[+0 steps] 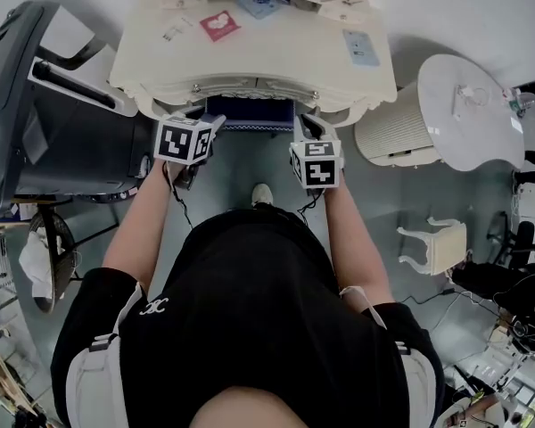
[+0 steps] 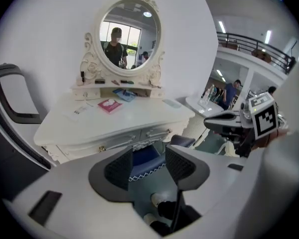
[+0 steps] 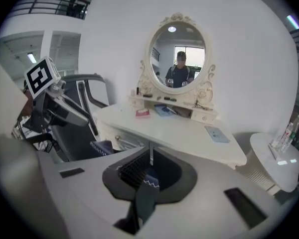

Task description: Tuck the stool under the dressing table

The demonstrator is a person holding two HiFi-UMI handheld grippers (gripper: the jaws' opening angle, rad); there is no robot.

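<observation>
Person: black short-sleeved top [image 1: 250, 310] with a small white emblem [image 1: 154, 307] at eight o'clock on it, pale grey shoulder panels [image 1: 96, 373] with dark buckled straps on both sides, and one light shoe [image 1: 262, 194] at twelve o'clock. Handheld units, left gripper [image 2: 147, 164] and right gripper [image 3: 145, 169]: smooth pale grey shells, dark ribbed pads [image 2: 118, 168], each topped by a white cube [image 1: 185, 141] printed with black square markers. A thin black cable [image 1: 180, 205] trails from each unit.

The dark blue stool [image 1: 250, 114] with white zigzag trim sits mostly tucked beneath the cream dressing table [image 1: 285, 61].
</observation>
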